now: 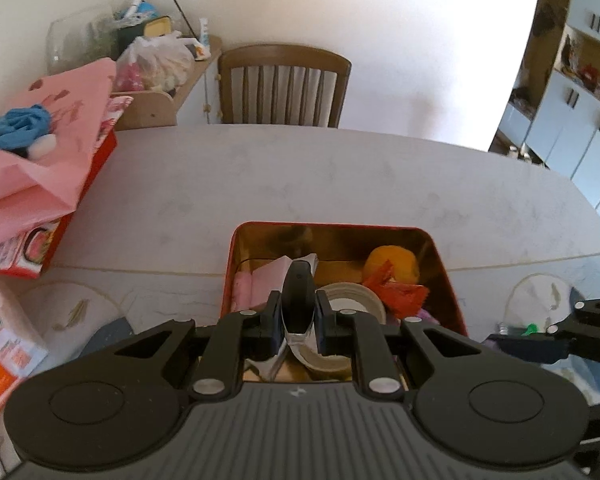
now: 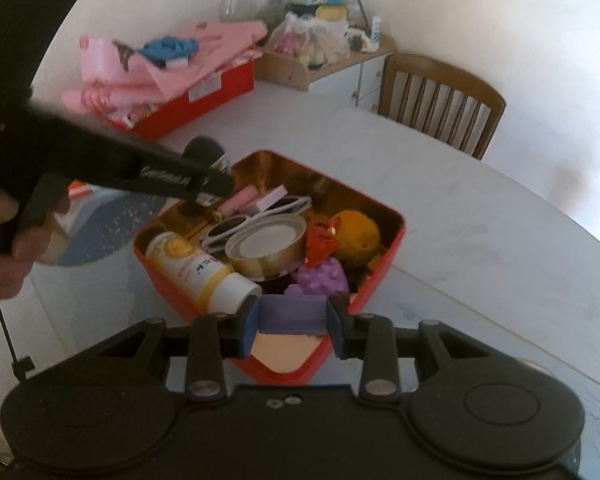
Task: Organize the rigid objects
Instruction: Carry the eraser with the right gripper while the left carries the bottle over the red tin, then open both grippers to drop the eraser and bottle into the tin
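Observation:
A red tin box [image 2: 384, 268] with a gold inside stands on the table and holds an orange ball [image 2: 356, 236], a round metal tin [image 2: 266, 246], a white bottle [image 2: 196, 270], sunglasses [image 2: 236, 226], a purple knobbly toy [image 2: 324, 276] and red wrappers. My left gripper [image 1: 298, 312] is shut on a black and silver object [image 1: 298, 300] above the box [image 1: 444, 264]. My right gripper [image 2: 293, 320] is shut on a purple block [image 2: 292, 314] at the box's near edge.
A red carton [image 2: 204, 96] piled with pink paper and a blue cloth sits at the table's far left. A wooden chair [image 1: 284, 88] stands behind the table. A shelf with bags [image 1: 160, 60] stands by the wall. An orange and white box [image 1: 4, 352] lies at the left.

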A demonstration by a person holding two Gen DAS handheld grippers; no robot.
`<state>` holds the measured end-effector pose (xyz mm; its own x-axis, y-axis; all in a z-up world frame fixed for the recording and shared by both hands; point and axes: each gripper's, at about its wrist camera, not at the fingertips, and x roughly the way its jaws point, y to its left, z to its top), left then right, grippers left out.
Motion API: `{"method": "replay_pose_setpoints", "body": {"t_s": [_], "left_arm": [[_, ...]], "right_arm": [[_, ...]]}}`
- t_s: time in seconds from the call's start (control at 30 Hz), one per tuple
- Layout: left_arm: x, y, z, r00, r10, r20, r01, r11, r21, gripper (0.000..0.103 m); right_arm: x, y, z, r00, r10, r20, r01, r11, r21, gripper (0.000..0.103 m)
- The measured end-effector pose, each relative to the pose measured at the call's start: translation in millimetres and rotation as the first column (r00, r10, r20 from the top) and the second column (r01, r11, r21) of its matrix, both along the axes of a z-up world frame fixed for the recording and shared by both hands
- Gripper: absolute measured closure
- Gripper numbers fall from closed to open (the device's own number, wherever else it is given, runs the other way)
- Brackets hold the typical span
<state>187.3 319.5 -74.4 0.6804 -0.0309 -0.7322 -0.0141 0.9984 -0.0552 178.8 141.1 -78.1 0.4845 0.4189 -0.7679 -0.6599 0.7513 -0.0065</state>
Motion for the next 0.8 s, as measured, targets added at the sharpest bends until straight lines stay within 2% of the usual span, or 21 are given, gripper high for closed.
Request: {"method": "replay_pose_setpoints", "body": {"t_s": [0.47, 0.8], "left_arm": [[48, -2, -30, 0.997, -0.063, -0.047, 0.062, 0.998, -0.014, 0.087], [63, -4, -47, 0.994, -0.075, -0.081, 0.074, 0.997, -0.021, 0.087]], "right_arm": [[17, 28, -26, 0.998, 0.007, -0.056, -0.01, 0.998, -0.069, 0.068], [22, 32, -37, 0.996, -0.006, -0.09, -0.001, 0.997, -0.077, 0.068]]}}
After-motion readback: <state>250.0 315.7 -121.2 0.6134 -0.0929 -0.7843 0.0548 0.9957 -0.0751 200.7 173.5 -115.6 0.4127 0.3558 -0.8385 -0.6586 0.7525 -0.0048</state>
